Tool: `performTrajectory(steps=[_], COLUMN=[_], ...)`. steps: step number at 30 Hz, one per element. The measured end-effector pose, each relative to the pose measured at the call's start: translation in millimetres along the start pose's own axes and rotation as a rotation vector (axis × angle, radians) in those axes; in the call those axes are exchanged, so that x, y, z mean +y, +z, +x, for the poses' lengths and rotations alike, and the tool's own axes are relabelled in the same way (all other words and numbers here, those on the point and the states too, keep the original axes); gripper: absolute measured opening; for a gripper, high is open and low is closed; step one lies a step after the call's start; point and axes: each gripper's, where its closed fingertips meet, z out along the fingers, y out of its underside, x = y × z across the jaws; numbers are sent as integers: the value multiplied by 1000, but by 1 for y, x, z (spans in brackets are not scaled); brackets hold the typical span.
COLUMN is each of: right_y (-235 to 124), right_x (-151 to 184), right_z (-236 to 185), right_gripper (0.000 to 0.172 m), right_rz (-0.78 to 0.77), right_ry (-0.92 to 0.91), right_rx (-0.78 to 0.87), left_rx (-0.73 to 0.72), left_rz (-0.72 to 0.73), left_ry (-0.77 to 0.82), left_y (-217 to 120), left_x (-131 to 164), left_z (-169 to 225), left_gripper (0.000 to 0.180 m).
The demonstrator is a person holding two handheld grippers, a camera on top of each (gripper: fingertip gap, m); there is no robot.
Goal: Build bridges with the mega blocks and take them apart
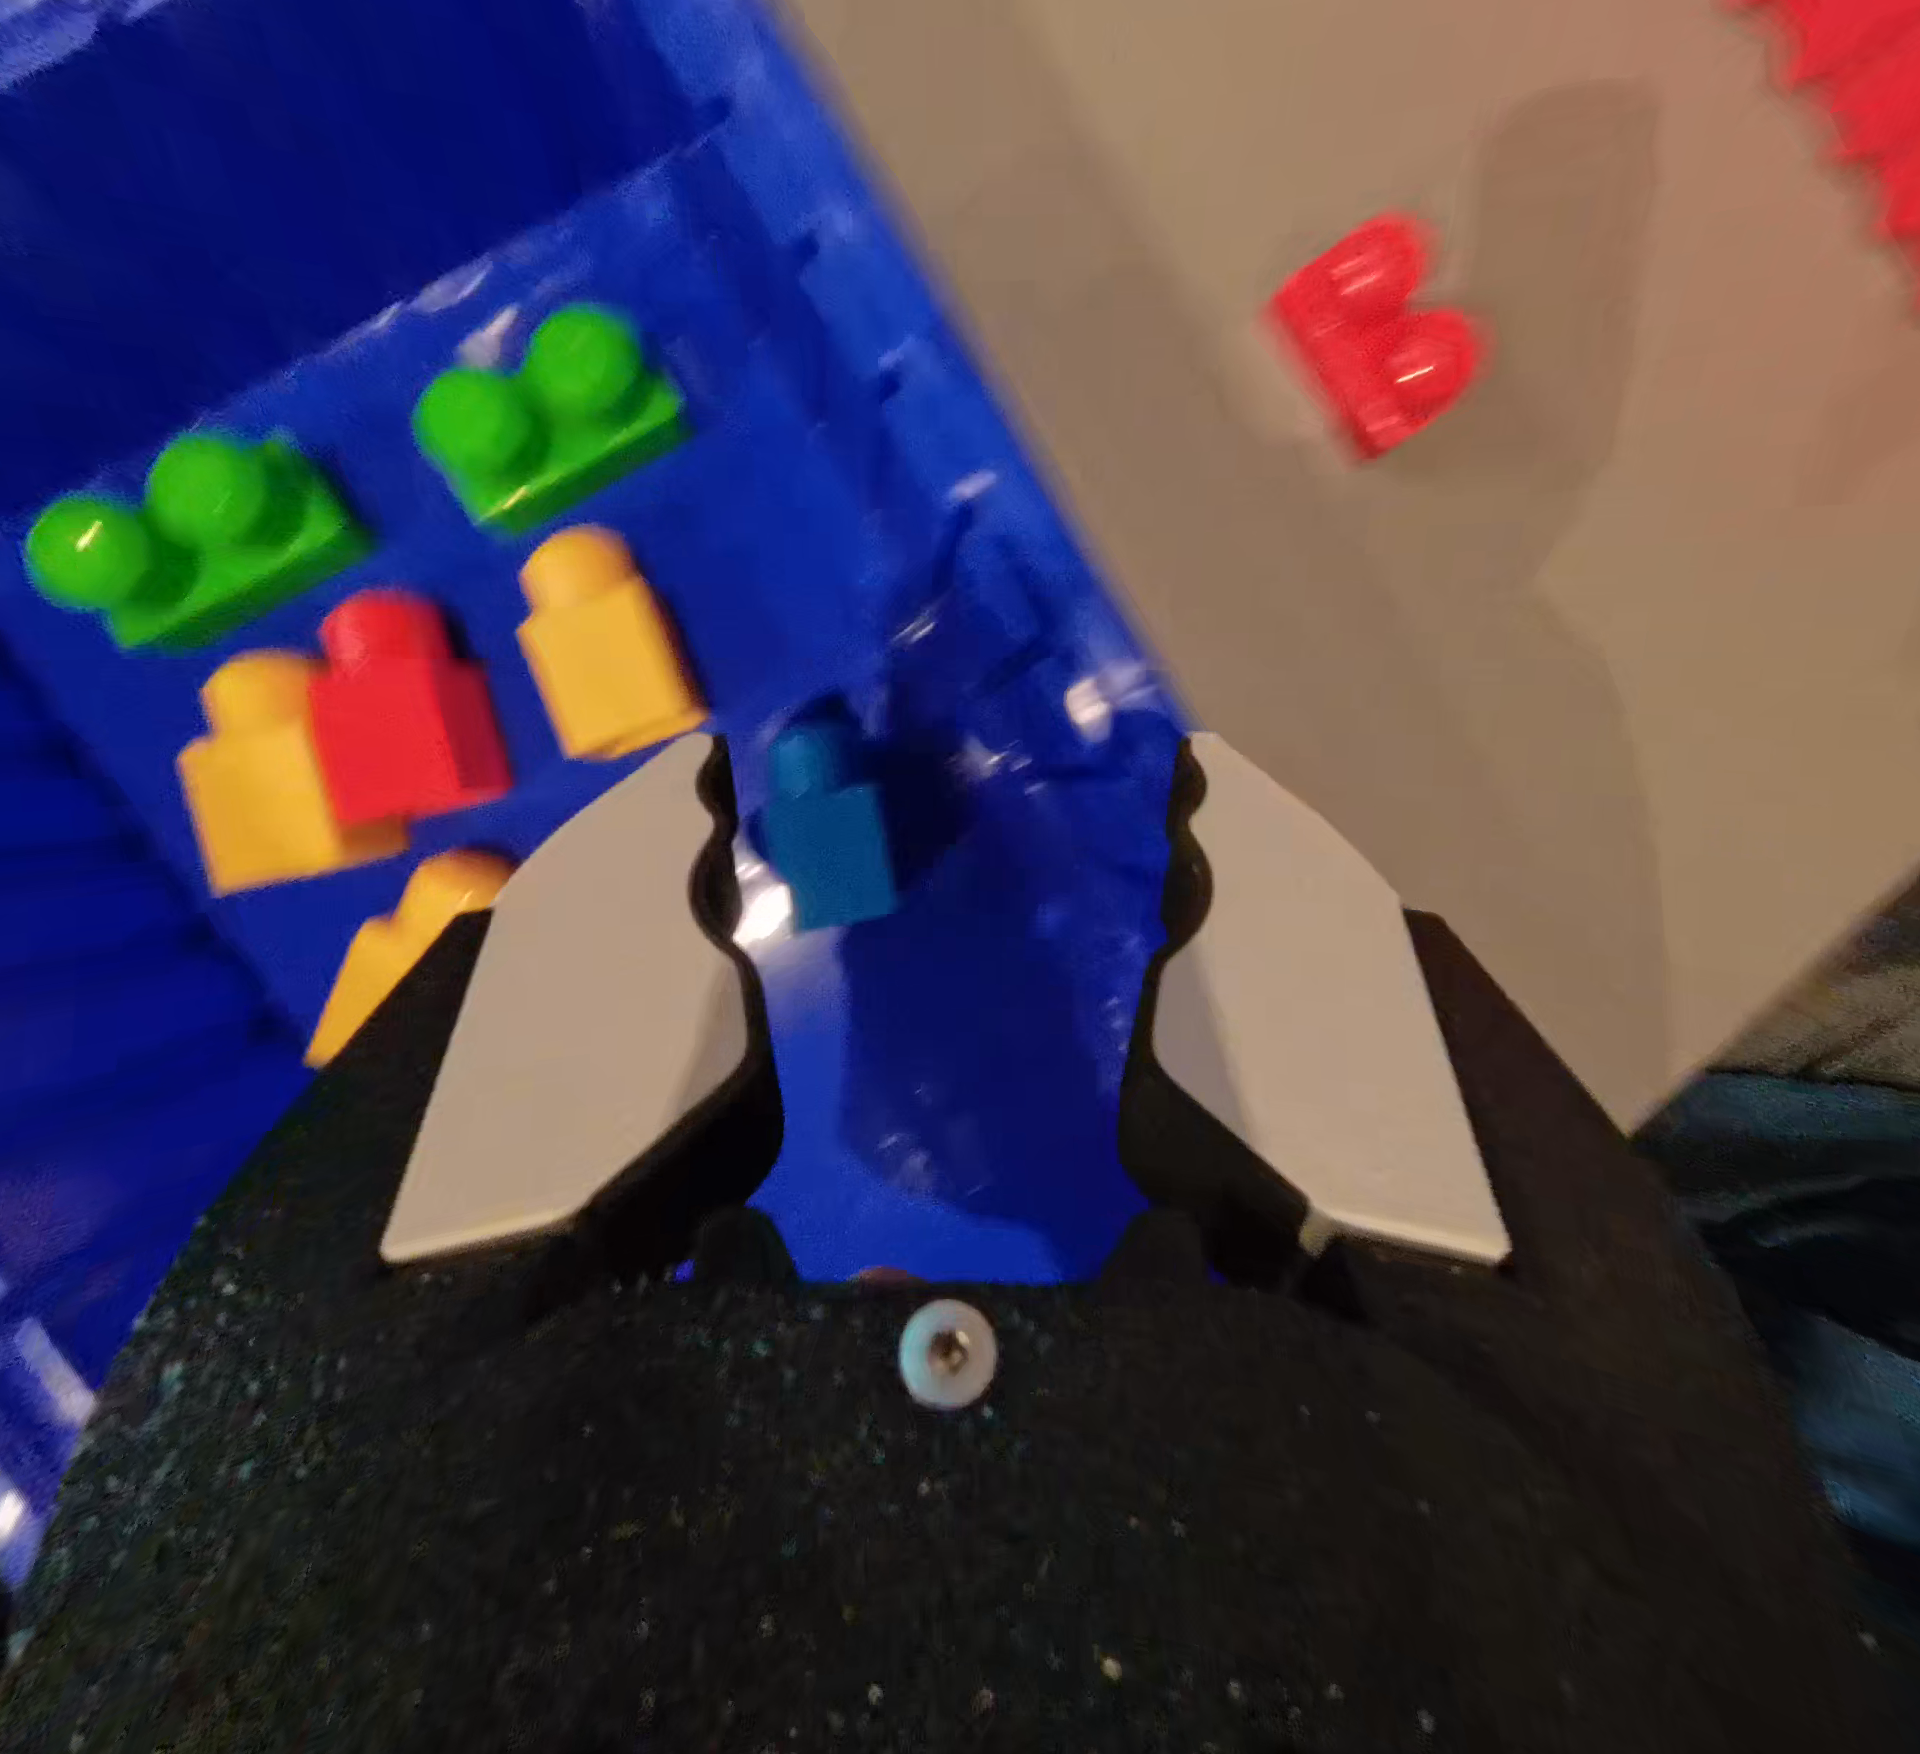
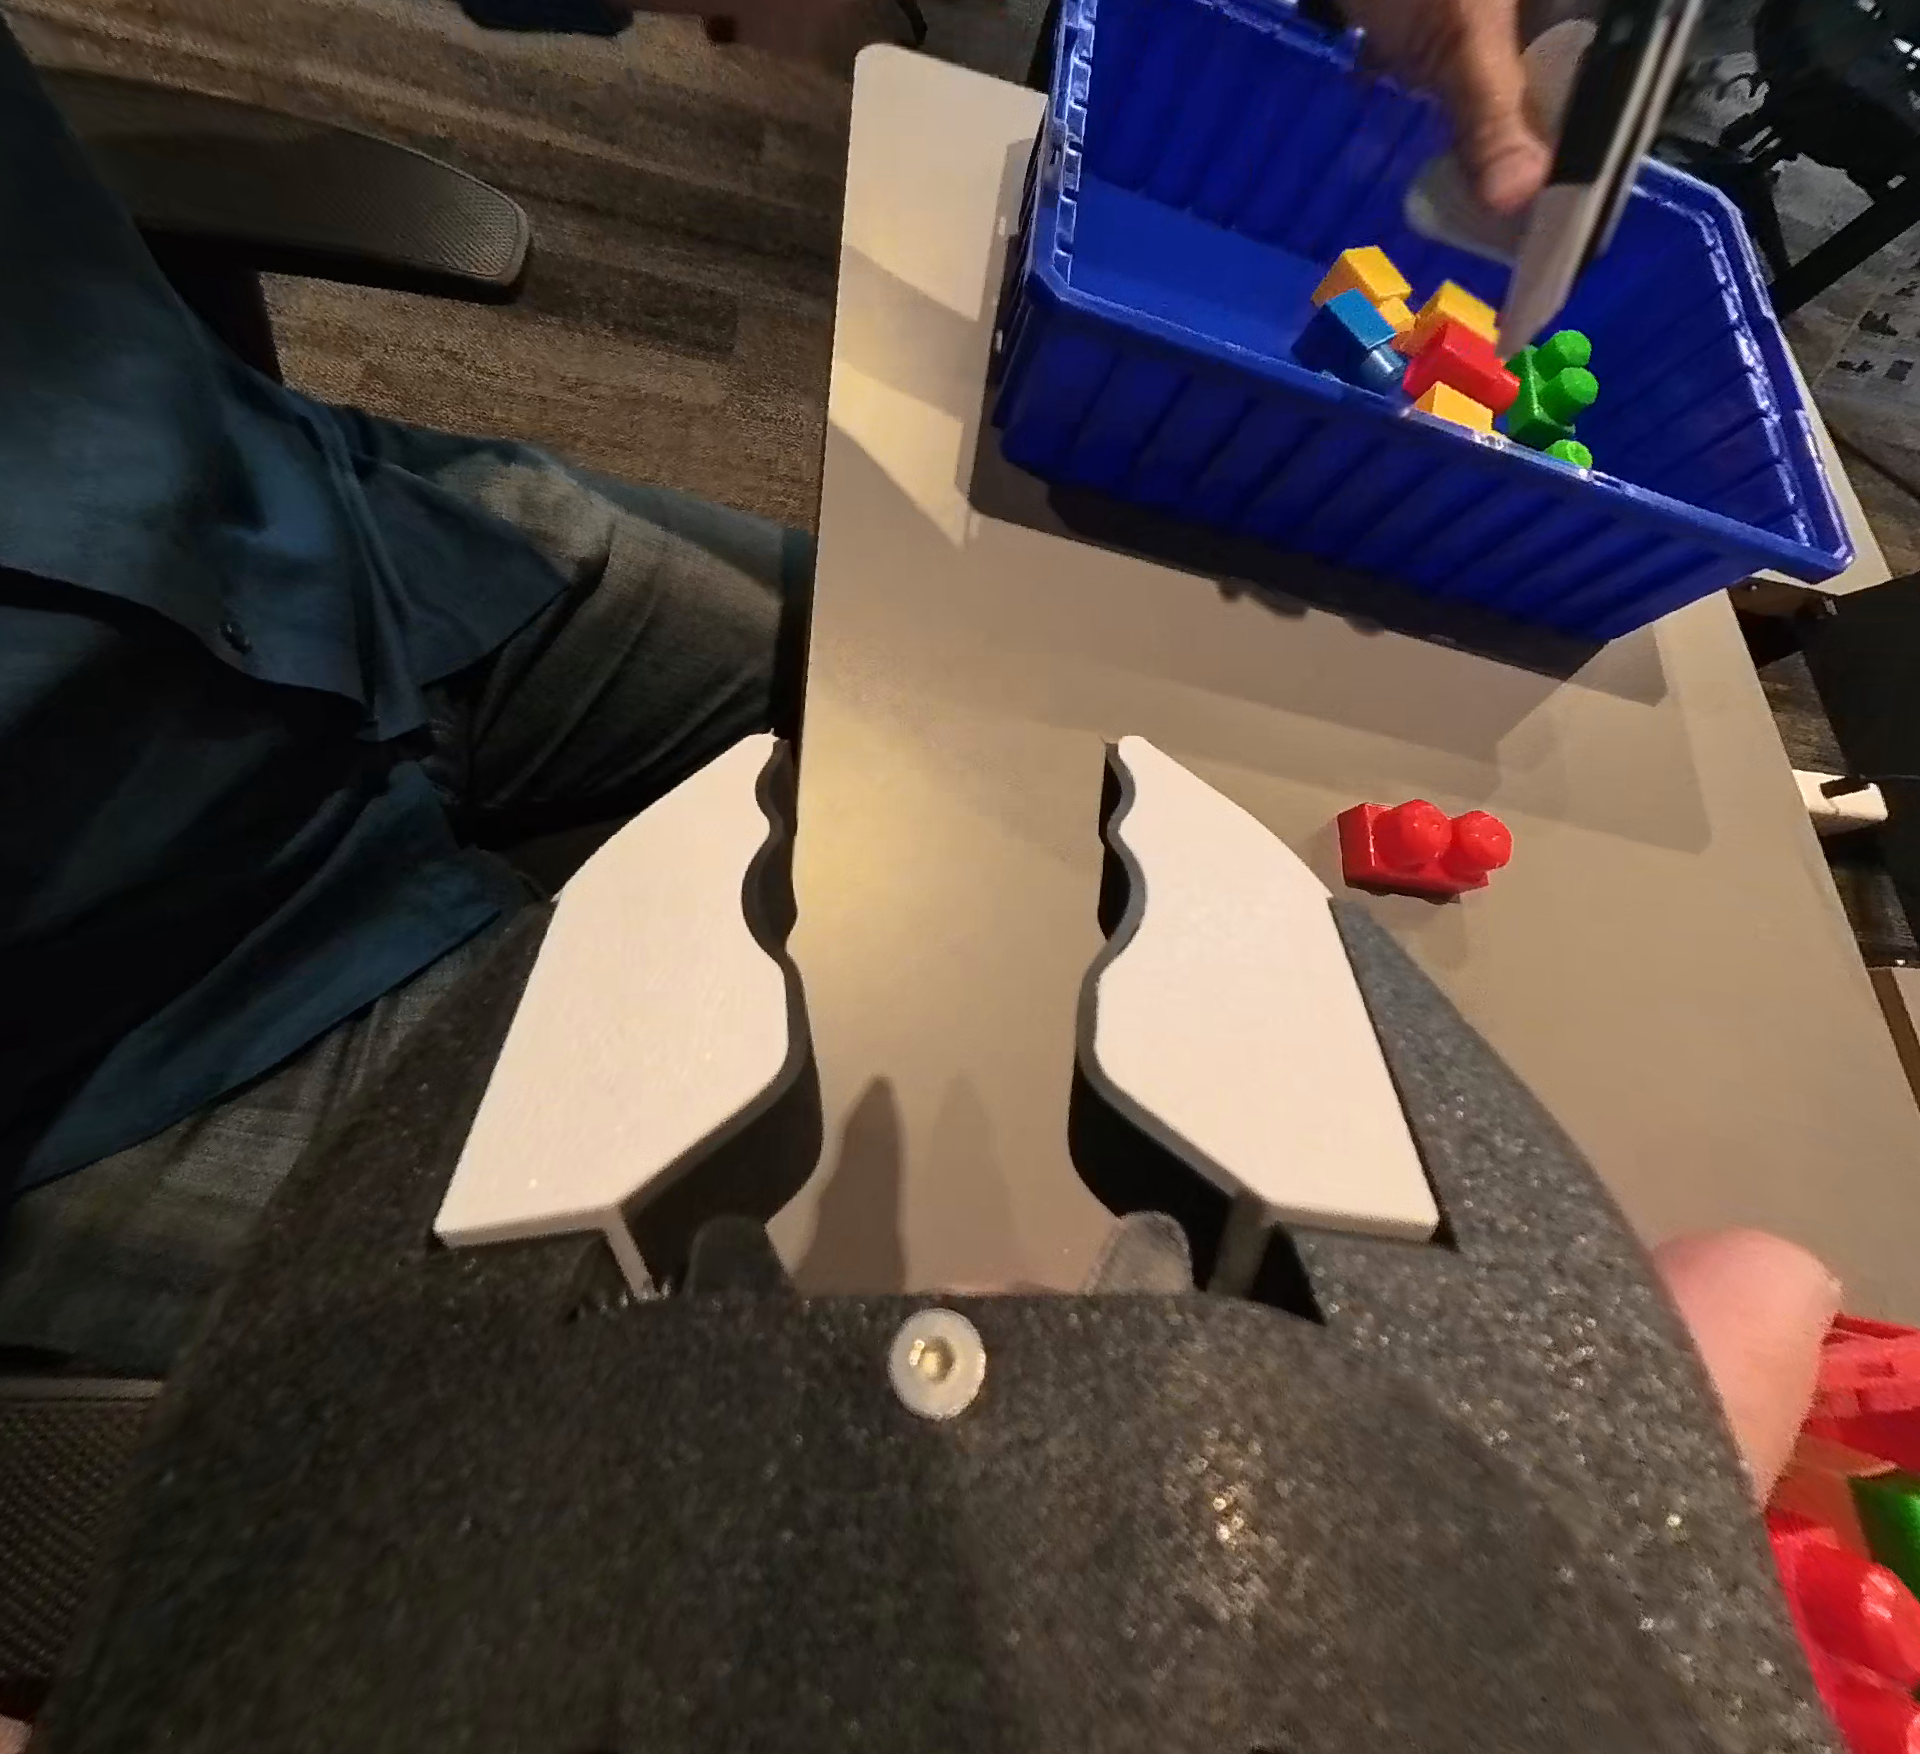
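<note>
Honestly, the left gripper (image 1: 945, 831) hovers with fingers apart over the blue block (image 1: 826, 831) in the bin (image 2: 1299, 468); a blurred, hasty grab could miss. Right gripper (image 2: 940, 831) gapes empty; red block (image 2: 1423, 847) lies at three o'clock on the tabletop (image 2: 935, 624).

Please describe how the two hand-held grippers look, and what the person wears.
Each hand-held gripper, left and right, has a black speckled body with a silver screw, and two pale grey fingers with wavy black inner pads. The person wears a dark blue shirt and grey trousers.
</note>
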Motion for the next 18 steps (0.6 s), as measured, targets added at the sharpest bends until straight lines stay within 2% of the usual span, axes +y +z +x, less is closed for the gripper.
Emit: performTrajectory(steps=[1,2,3,4,6,9,12,14,18], right_y=[1,2,3,3,4,1,-3,-6,-10], right_x=[0,0,0,0,1,2,2,2,4], right_z=[1,1,1,1,0,-2,-5,-7,-11], right_gripper=[56,56,56,56,56,56,56,56,56], right_rz=[-2,-5,-8,-10,-15,-29,-25,-19,-18], right_ry=[0,1,1,1,1,2,2,-1,-3], right_rx=[-1,-2,-3,-4,-5,-5,-2,0,-1], left_rx=[46,75,91,99,78,47,-17,-9,-45], left_rz=[16,13,-3,-16,-44,-132,-213,-227,-250], left_ry=[18,29,30,26,8,-23,-51,-102,-146], left_y=[0,3,10,20,46,89,124,138,154], left_x=[-12,-21,-27,-35,-47,-53,-53,-54,-52], left_z=[18,35,51,66,92,124,132,136,132], left_gripper=[78,66,45,35,32,44,60,71,74])
